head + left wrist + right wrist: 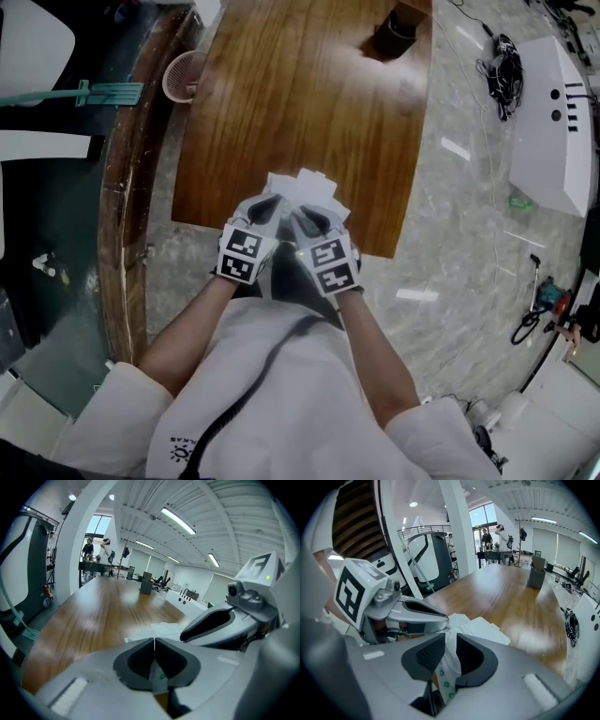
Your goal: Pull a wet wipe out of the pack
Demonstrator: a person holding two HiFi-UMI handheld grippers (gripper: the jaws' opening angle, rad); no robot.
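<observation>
Brown, glossy wood with a long grain makes up the surface (281, 94). At its near edge lies the white, soft-film wet-wipe pack (314, 187), crumpled and printed with small green dots.

On the left, the grey plastic left hand-held gripper (154, 641) has its dark ribbed pads pressed together on a thin edge of the pack's film. Just to its right, almost touching it, is the right hand-held gripper (448, 639). Its pads stand close on a white, green-dotted fold (447, 670) that rises from the top of the pack. The fold fills the narrow gap between the pads, so I read it as pinched. Whether that fold is the wipe itself or a flap of film I cannot tell.

The wipe should be light, limp and damp. It will likely cling and drag rather than slide free, and could tear if jerked. The best hold looks to be the bunched part near the opening, with the pack gripped at its edge beside it. The film looks slick, so a shallow pinch may slip off.
</observation>
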